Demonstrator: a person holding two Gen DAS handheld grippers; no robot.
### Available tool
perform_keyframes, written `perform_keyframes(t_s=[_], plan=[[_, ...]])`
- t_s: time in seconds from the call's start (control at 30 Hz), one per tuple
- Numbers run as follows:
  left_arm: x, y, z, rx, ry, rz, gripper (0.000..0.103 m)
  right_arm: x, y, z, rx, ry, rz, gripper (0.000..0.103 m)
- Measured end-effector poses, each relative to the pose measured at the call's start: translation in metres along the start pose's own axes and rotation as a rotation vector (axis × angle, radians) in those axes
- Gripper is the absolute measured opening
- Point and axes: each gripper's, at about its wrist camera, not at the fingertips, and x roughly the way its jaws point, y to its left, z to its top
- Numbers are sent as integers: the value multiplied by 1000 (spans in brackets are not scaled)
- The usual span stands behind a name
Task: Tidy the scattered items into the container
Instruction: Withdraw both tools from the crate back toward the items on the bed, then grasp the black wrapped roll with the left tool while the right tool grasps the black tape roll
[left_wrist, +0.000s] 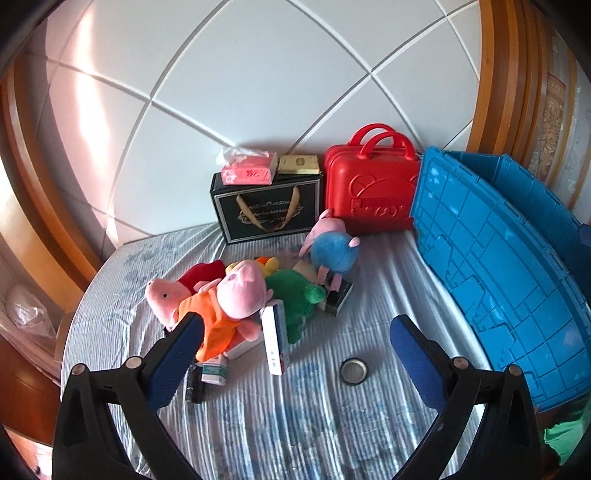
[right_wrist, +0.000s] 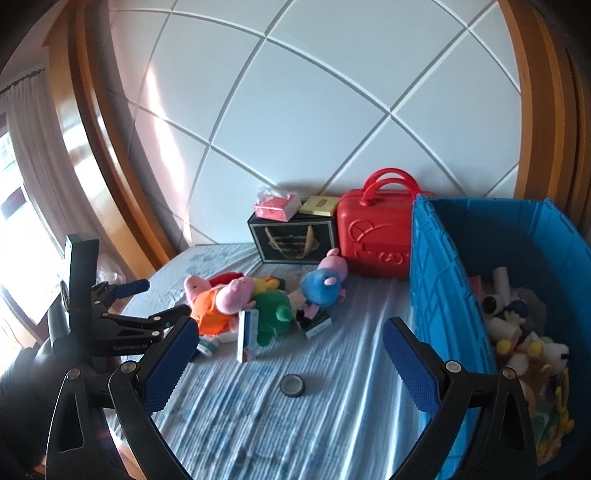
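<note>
Filling bin (right_wrist: 436, 266), already part full, at 3 o'clock. Toy pile (left_wrist: 236, 295) at 11 o'clock, tape roll (right_wrist: 292, 385) at 6 o'clock, nearest. Both grippers, left (left_wrist: 295, 354) and right (right_wrist: 288, 354), spread, empty. Advice: right takes roll by rim, short carry to bin.

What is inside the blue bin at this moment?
The right wrist view shows the blue bin already holds a jumble: pale tubes, a white plush toy and yellow bits. Whatever lies beneath that pile is covered; the left wrist view shows only the bin's outer wall.
</note>
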Motion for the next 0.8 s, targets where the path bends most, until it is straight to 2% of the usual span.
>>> perform_keyframes(t_s=[0.3,0.57,0.8], plan=[[41,71,-66,-60,83,58,100,71,30,-36,9,84,21,101],[89,114,-122,-78,132,62,100,134,51,-77,13,183,20,101],[137,146,-158,-70,126,87,90,184,58,-112,-19,264,-12,101]])
